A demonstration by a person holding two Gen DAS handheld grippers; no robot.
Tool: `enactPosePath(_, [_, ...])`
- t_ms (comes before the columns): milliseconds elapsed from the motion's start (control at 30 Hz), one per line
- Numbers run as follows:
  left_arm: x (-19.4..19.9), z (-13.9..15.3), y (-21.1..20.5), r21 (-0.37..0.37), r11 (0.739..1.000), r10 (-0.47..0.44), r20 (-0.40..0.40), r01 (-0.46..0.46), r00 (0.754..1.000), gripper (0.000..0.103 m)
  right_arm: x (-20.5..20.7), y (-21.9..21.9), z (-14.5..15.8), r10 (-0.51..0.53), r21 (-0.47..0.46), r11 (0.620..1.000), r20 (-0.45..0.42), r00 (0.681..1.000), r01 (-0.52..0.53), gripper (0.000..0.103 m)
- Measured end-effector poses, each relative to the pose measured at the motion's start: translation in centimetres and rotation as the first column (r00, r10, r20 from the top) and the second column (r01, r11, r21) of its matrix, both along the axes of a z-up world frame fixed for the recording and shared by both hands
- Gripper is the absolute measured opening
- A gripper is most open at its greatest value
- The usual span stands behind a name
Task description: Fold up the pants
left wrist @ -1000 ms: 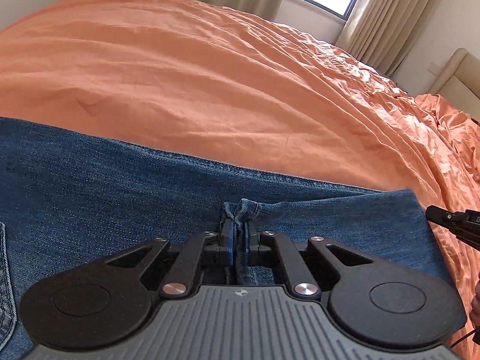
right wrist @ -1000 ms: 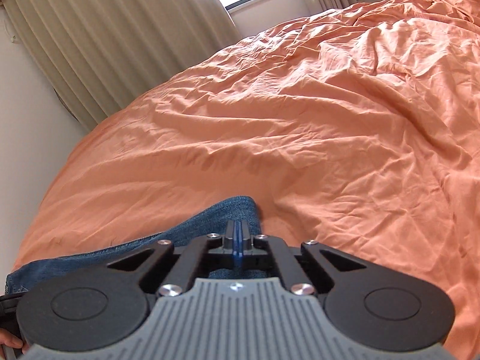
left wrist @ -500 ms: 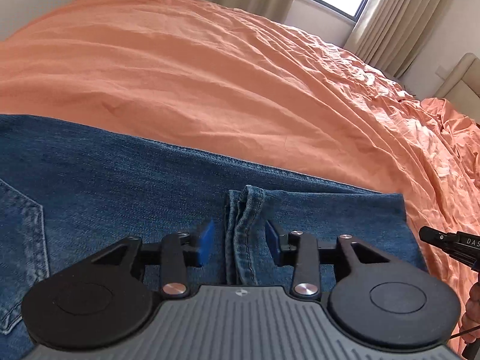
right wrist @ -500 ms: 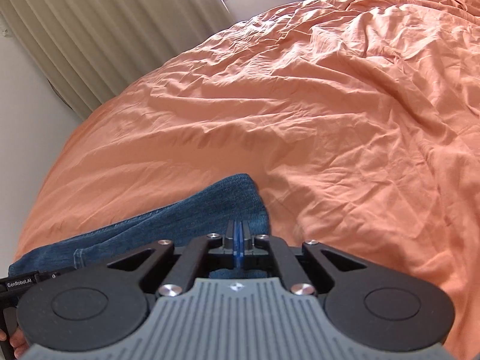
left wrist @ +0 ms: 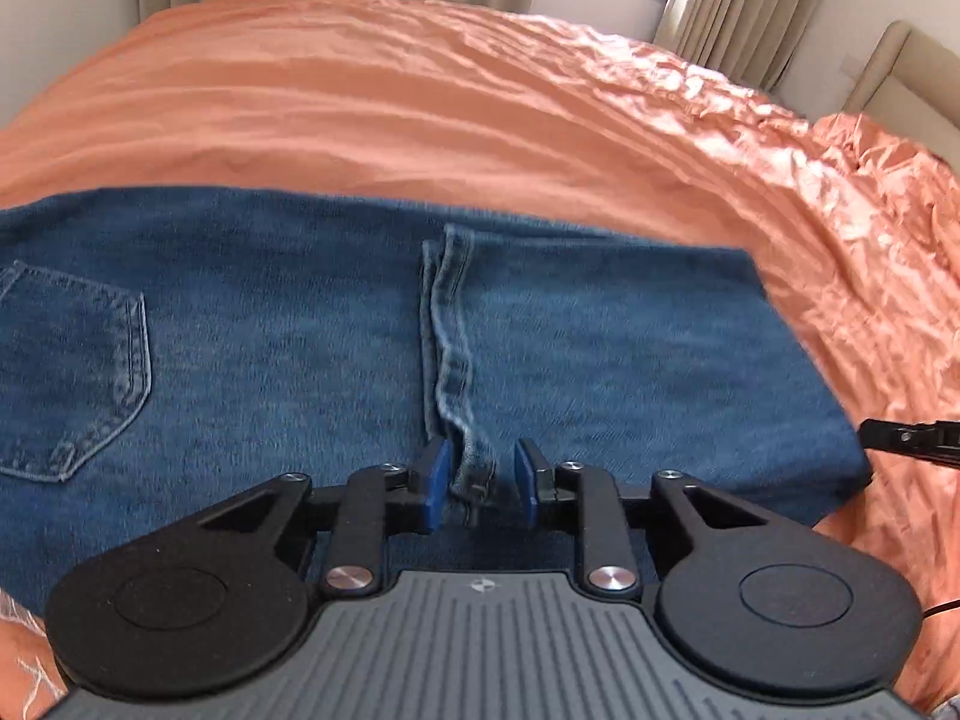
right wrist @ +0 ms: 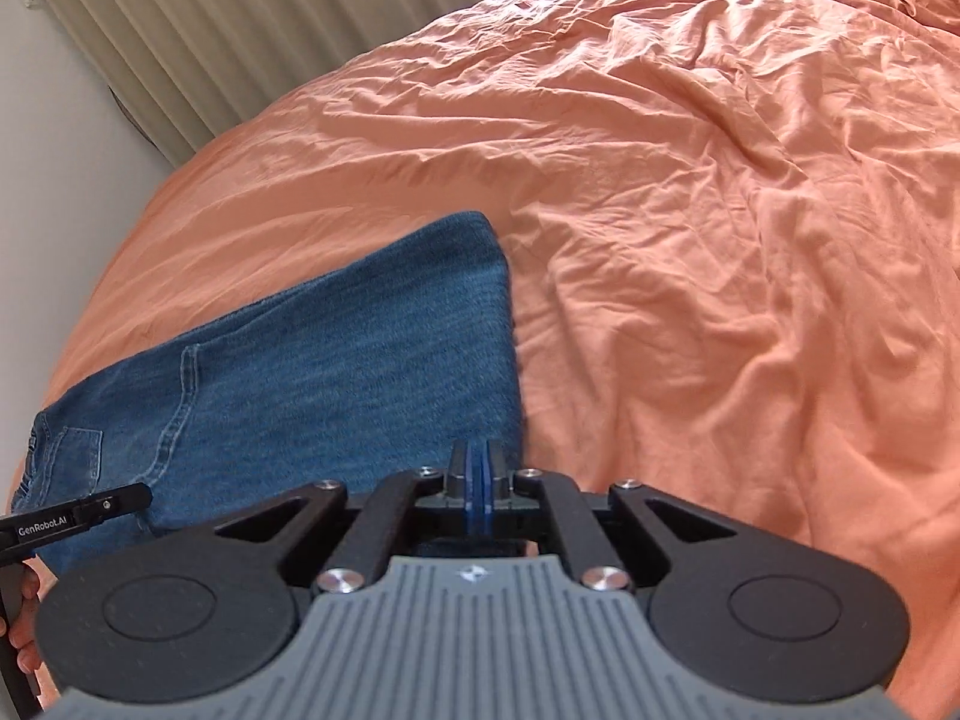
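Blue denim pants [left wrist: 270, 360] lie folded flat on the orange bed sheet [left wrist: 480, 114], a back pocket [left wrist: 72, 372] at the left and the leg hems [left wrist: 447, 324] stacked down the middle. My left gripper [left wrist: 477, 483] is open, its blue pads either side of the near end of the hems, holding nothing. In the right wrist view the pants [right wrist: 336, 372] lie ahead and to the left. My right gripper [right wrist: 478, 492] is shut with pads pressed together over the pants' near right edge; no cloth shows between them.
The wrinkled orange sheet [right wrist: 720, 210] covers the whole bed. Beige curtains [right wrist: 210, 18] and a window stand behind it, a padded headboard [left wrist: 888, 66] at the far right. The other gripper's tip shows at each view's edge [left wrist: 906, 435], [right wrist: 72, 519].
My left gripper opened and let go of the hems, then drew back. Both grippers pulled back and up, so more of the folded pants shows. The right gripper stayed shut.
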State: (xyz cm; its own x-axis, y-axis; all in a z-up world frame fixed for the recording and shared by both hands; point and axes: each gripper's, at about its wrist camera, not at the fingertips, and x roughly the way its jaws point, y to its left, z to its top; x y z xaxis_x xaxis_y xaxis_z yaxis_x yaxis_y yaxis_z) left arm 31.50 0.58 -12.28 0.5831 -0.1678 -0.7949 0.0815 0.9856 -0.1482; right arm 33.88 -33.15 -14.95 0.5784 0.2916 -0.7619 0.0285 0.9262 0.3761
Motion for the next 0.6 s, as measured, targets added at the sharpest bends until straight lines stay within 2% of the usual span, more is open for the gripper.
enactPosePath(67, [0.1, -1.0, -0.1, 0.02, 1.0, 0.002, -0.025, -0.001, 1.0, 0.027, 0.1, 0.1, -1.2, 0.01, -0.009, 1.0, -0.047, 0.999, -0.011, 0.0])
enactPosePath(167, [0.5, -2.3, 0.5, -0.022, 0.999, 0.045, -0.072, -0.047, 0.996, 0.026, 0.3, 0.9, -2.7, 0.034, -0.042, 0.998, -0.097, 0.995, -0.038, 0.0])
enactPosePath(333, [0.7, -2.8, 0.3, -0.01, 0.998, 0.067, -0.08, -0.068, 0.994, 0.03, 0.4, 1.6, -3.6, 0.05, -0.084, 0.995, -0.106, 0.993, -0.059, 0.0])
enactPosePath(433, [0.4, -2.3, 0.6, -0.04, 0.995, 0.089, -0.081, -0.093, 0.993, 0.032, -0.1, 1.7, -3.0, 0.051, -0.097, 0.994, -0.07, 0.996, -0.057, 0.0])
enactPosePath(600, [-2.3, 0.1, 2.6, -0.091, 0.988, 0.123, -0.038, -0.126, 0.992, 0.039, -1.7, 3.3, -0.1, 0.153, -0.088, 0.986, 0.095, 0.984, -0.145, 0.003])
